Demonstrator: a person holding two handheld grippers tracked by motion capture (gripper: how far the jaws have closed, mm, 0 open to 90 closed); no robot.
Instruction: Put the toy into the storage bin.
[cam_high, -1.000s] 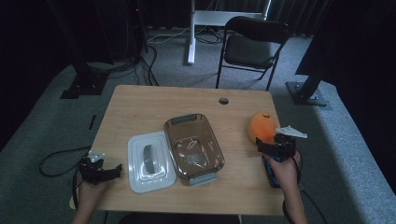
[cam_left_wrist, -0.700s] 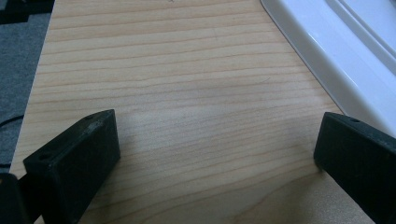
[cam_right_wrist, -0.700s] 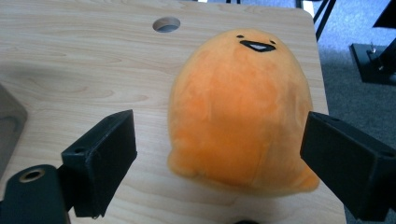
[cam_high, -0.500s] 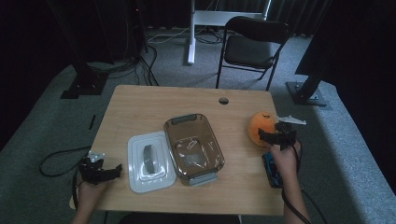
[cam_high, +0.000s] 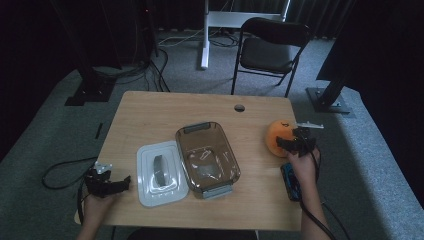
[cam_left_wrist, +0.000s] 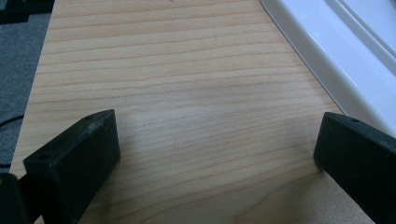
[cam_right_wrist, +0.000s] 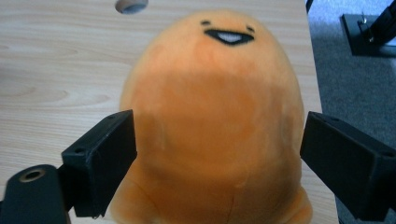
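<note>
An orange egg-shaped plush toy (cam_high: 278, 136) with a smiling face lies near the table's right edge. My right gripper (cam_high: 292, 143) is open, and its jaws stand either side of the plush (cam_right_wrist: 215, 116) without pressing it. A clear brown container (cam_high: 207, 158) sits open at the table's middle, something transparent lying inside. Its white lid (cam_high: 160, 172) with a grey handle lies just left of it. My left gripper (cam_high: 114, 185) rests open at the table's front left corner, over bare wood, with the lid's white rim (cam_left_wrist: 327, 60) to its right.
A dark blue flat object (cam_high: 291, 182) lies on the table under the right forearm. A cable hole (cam_high: 239, 107) sits near the far edge. Behind the table stand a black folding chair (cam_high: 270, 50) and stand bases on grey carpet.
My right gripper has moved forward from near the blue object to the plush, with its jaws now around it. The left gripper has stayed still.
</note>
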